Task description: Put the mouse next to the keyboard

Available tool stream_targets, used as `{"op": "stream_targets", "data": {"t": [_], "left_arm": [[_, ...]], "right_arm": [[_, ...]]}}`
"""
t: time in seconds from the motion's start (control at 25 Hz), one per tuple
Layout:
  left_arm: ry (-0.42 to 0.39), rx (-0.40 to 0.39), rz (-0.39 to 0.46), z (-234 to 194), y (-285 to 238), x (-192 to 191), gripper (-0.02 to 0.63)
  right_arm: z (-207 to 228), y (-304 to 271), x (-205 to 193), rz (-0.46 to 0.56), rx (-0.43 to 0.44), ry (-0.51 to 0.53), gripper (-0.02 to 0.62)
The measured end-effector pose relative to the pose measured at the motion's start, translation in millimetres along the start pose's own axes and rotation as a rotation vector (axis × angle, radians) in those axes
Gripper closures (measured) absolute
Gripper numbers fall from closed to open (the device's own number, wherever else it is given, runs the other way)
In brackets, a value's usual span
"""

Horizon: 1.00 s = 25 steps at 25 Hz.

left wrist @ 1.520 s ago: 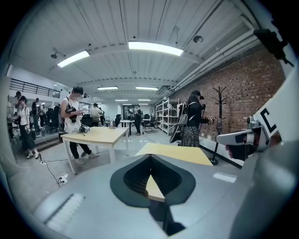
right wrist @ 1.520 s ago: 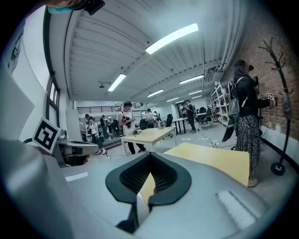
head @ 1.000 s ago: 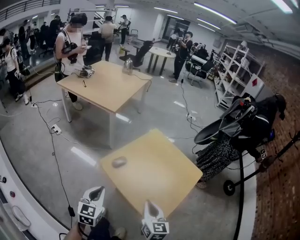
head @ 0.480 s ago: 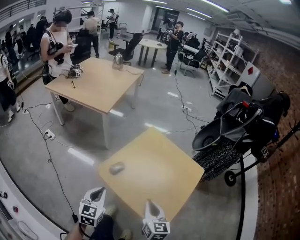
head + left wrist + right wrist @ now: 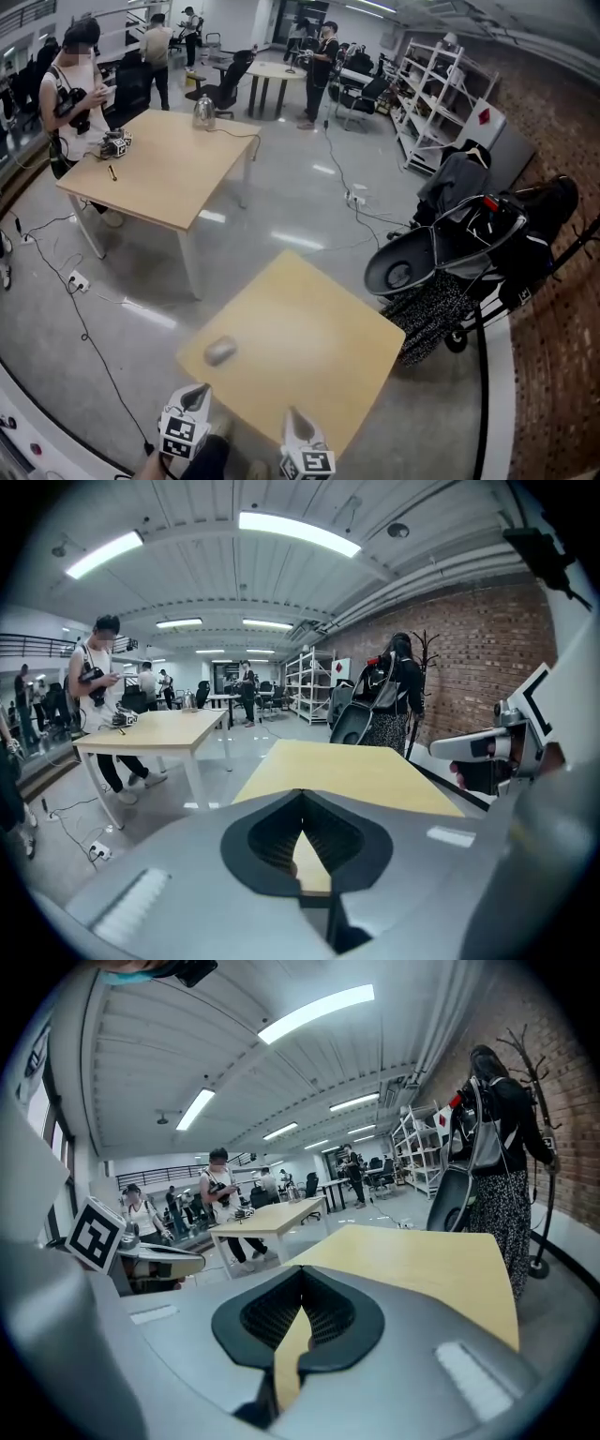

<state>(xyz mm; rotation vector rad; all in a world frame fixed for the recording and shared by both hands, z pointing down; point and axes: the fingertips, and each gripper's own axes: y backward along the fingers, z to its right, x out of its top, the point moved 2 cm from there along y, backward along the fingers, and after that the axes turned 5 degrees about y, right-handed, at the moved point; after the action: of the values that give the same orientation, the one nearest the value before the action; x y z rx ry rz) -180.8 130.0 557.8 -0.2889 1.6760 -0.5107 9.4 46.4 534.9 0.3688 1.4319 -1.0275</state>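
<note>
A grey mouse (image 5: pixel 221 352) lies on the near left part of a small light wooden table (image 5: pixel 319 323). No keyboard is in view. My left gripper (image 5: pixel 196 396) hangs just before the table's near left edge, a short way from the mouse. Its jaws meet at the tip with nothing between them (image 5: pixel 302 796). My right gripper (image 5: pixel 296 419) hovers over the table's near edge, to the right of the mouse, also shut and empty (image 5: pixel 302 1277). The mouse shows in neither gripper view.
A larger wooden table (image 5: pixel 159 173) stands beyond, with a kettle (image 5: pixel 203 112) on it and a person (image 5: pixel 73 89) beside it. A dark stroller (image 5: pixel 441 258) is close to the small table's right corner. Cables (image 5: pixel 75 281) trail on the floor at left.
The small table and the mouse have slid down and left in the head view and look nearer. Both grippers have sunk a little lower in it and stay shut.
</note>
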Motion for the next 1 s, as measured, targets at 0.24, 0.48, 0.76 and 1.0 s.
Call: {"op": "stream_targets", "data": {"t": [0.24,0.48,0.76,1.0], "left_arm": [[-0.007,-0.022,-0.042,-12,-28,-6,0.606],[-0.017,-0.032,-0.085,-27,-56,-14,0.606],[-0.025,-0.047,-0.139,-40,-86,-23,0.604],[-0.032,-0.072,-0.199,-41,-109,-33,0.604]], "right_arm": [[5,-22,-10,-0.031,-0.021,-0.029,0.581],[11,-44,-24,-0.07,-0.037,-0.062,0.581],[18,-71,-31,-0.103,-0.045,-0.077,0.581],[29,-84,-33,-0.127,-0.052,-0.09,0.581]]}}
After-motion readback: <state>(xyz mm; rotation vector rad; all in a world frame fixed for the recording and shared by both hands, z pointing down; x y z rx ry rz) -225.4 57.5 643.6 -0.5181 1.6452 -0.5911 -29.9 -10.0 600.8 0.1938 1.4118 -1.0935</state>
